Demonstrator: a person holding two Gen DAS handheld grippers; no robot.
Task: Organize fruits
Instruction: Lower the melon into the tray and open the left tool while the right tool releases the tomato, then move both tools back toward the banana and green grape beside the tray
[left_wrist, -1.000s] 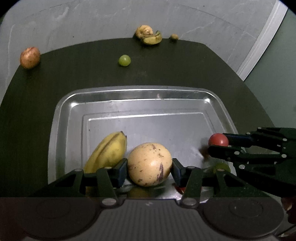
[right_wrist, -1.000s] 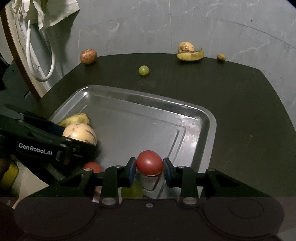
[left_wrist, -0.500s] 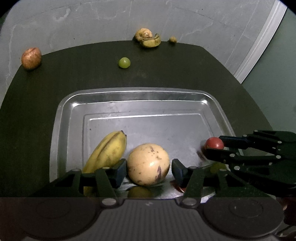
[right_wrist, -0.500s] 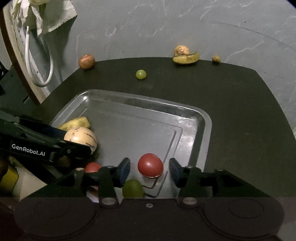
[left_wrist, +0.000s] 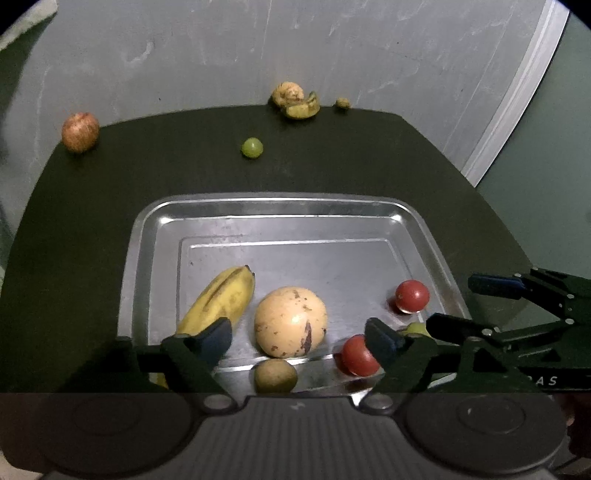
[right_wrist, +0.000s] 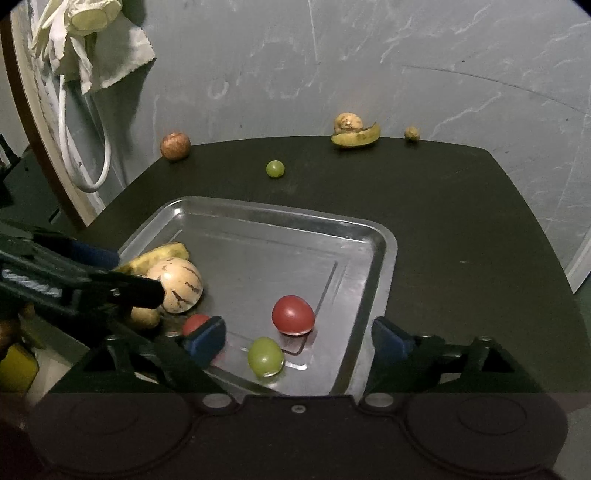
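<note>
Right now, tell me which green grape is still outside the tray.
The green grape on the dark table; the other grape lies inside the tray.

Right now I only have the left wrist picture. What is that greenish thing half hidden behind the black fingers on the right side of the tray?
Observer: The right wrist view shows it whole. It is a green grape lying in the tray near the front edge, under the right gripper, whose jaws are opening without touching it.
Operator: Is there anything left of the table that I miss?
Observer: Yes, a white cloth and a white cable hang against a board there.
Operator: Anything lower down?
Observer: A yellow object sits below the table's left edge. I cannot tell what it is.
</note>
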